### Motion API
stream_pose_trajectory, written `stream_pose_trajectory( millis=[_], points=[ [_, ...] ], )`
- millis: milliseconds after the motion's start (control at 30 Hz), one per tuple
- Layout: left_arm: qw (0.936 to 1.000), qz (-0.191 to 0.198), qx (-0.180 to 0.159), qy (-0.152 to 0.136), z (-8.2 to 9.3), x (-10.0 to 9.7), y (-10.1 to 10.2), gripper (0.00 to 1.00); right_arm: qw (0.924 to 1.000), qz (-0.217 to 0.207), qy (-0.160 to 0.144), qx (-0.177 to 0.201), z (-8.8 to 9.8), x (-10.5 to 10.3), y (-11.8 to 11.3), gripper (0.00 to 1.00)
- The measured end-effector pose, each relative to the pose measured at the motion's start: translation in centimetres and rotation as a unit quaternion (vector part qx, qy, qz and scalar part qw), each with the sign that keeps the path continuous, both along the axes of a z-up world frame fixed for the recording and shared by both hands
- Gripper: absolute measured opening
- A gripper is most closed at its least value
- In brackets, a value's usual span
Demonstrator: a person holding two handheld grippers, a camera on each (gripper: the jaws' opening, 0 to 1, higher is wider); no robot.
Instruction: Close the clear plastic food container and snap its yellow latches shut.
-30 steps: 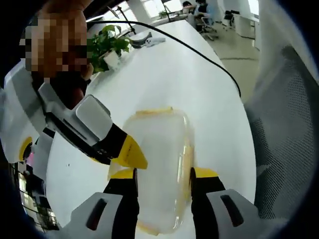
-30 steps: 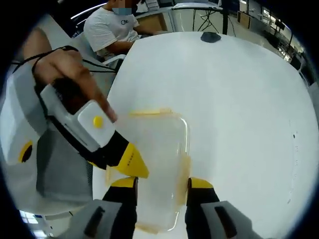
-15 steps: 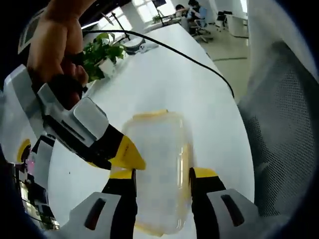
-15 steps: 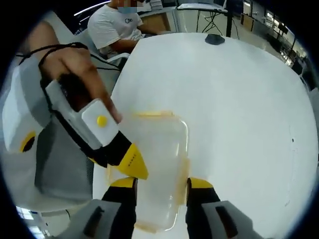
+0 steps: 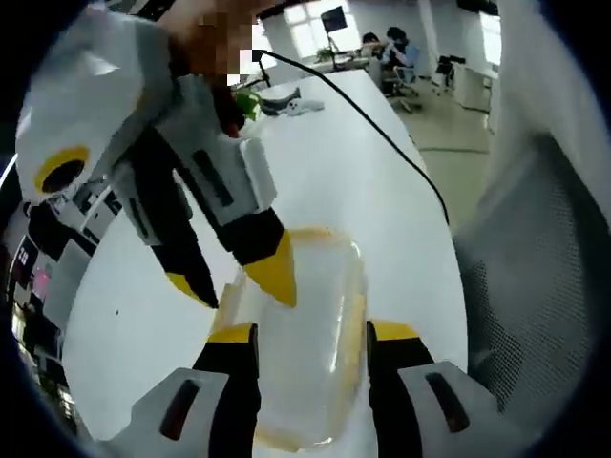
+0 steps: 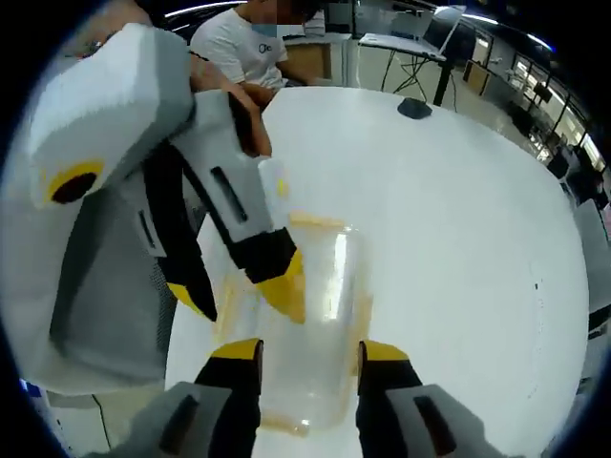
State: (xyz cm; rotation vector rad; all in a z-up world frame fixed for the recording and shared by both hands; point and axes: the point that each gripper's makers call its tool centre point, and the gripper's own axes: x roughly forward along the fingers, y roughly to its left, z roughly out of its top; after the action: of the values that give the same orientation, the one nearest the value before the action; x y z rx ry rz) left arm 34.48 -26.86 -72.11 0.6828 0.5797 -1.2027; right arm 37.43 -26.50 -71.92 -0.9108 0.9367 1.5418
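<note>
The clear plastic container [image 5: 310, 382] with yellow latches lies on the white table [image 5: 363, 191], lid on top. My left gripper [image 5: 310, 334] hovers over its near half, jaws apart with nothing pinched between them. The right gripper [image 5: 237, 284] reaches in from the upper left, open, with one yellow fingertip [image 5: 277, 279] over the lid's left part. In the right gripper view the container [image 6: 325, 286] lies beneath my right gripper [image 6: 307, 351], which is open. The left gripper [image 6: 239, 294] comes in from the upper left there, open, its fingertip [image 6: 284, 291] over the lid.
A black cable [image 5: 382, 134] runs across the table past the container. A grey mesh chair [image 5: 535, 315] stands close on the right. A black object [image 6: 415, 108] lies at the table's far end. A person in a white shirt [image 6: 234, 48] sits beyond the table.
In both views the other gripper has swung upward and steeper. Its two jaws now show spread, with one tip over the lid instead of at the container's left edge.
</note>
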Motion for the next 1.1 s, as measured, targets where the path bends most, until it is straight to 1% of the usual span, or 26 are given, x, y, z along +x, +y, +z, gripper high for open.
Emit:
stream_pose_trajectory(
  millis=[33, 100, 200, 233, 300, 400, 467, 533, 567, 633, 667, 700, 767, 800, 867, 900, 933, 1100],
  points=[
    [1.0, 0.0, -0.005, 0.0, 0.3, 0.3, 0.2, 0.49, 1.0, -0.004, 0.0, 0.007, 0.2, -0.1, -0.1, 0.4],
    [1.0, -0.001, -0.003, 0.0, 0.6, 0.6, 0.7, 0.5, 0.9998, -0.009, -0.004, 0.017, 0.3, -0.1, -0.4, 0.4],
    [0.9997, -0.007, -0.019, 0.016, 1.4, 0.8, 1.3, 0.53, 0.9992, -0.022, -0.012, 0.033, 0.5, -0.4, -1.3, 0.47],
    [0.9996, -0.006, -0.019, 0.02, 1.5, 0.9, 1.6, 0.54, 0.999, -0.025, -0.013, 0.035, 0.6, -0.5, -1.5, 0.49],
    [0.9997, -0.007, -0.012, 0.019, 1.6, 1.5, 2.3, 0.58, 0.9979, -0.025, -0.029, 0.053, 0.8, -0.5, -1.8, 0.48],
    [0.9997, -0.008, -0.006, 0.021, 1.6, 2.3, 3.3, 0.65, 0.9958, -0.053, -0.021, 0.071, 0.9, -1.1, -2.6, 0.53],
    [0.9994, -0.002, -0.001, 0.033, 1.3, 2.7, 4.1, 0.73, 0.9954, -0.06, -0.016, 0.074, 0.7, -1.5, -3.1, 0.58],
    [0.9994, 0.0, 0.0, 0.033, 1.2, 3.1, 4.7, 0.74, 0.9948, -0.064, -0.027, 0.075, 0.3, -1.7, -3.6, 0.63],
    [0.9994, -0.003, 0.008, 0.035, 0.8, 3.1, 5.0, 0.76, 0.9942, -0.067, -0.035, 0.076, 0.2, -1.6, -3.7, 0.67],
    [0.9989, -0.009, 0.026, 0.038, 0.2, 3.1, 5.6, 0.79, 0.9914, -0.087, -0.046, 0.087, -0.3, -1.6, -3.5, 0.78],
    [0.9987, -0.015, 0.027, 0.041, 0.0, 2.9, 5.6, 0.81, 0.9913, -0.086, -0.049, 0.087, -0.5, -1.9, -3.6, 0.81],
    [0.9985, -0.022, 0.027, 0.042, -0.3, 2.7, 5.6, 0.81, 0.9911, -0.082, -0.053, 0.091, -0.7, -2.2, -3.5, 0.82],
    [0.9983, -0.023, 0.036, 0.038, -0.8, 2.8, 5.7, 0.8, 0.9907, -0.078, -0.059, 0.095, -1.0, -2.6, -3.4, 0.8],
    [0.9979, -0.032, 0.045, 0.034, -1.2, 2.8, 5.8, 0.8, 0.9906, -0.078, -0.061, 0.094, -1.2, -2.6, -3.4, 0.81],
    [0.9972, -0.039, 0.054, 0.033, -1.8, 2.7, 5.8, 0.81, 0.9893, -0.088, -0.068, 0.094, -1.7, -2.4, -3.3, 0.84],
    [0.997, -0.042, 0.056, 0.033, -2.1, 2.7, 5.7, 0.8, 0.9878, -0.1, -0.077, 0.091, -2.0, -2.0, -3.4, 0.86],
    [0.9965, -0.043, 0.064, 0.032, -2.4, 2.7, 5.8, 0.8, 0.9875, -0.101, -0.079, 0.092, -2.0, -2.0, -3.4, 0.88],
    [0.9965, -0.04, 0.063, 0.039, -3.1, 2.6, 5.6, 0.8, 0.9865, -0.113, -0.078, 0.09, -2.7, -1.6, -3.6, 0.86]
  ],
)
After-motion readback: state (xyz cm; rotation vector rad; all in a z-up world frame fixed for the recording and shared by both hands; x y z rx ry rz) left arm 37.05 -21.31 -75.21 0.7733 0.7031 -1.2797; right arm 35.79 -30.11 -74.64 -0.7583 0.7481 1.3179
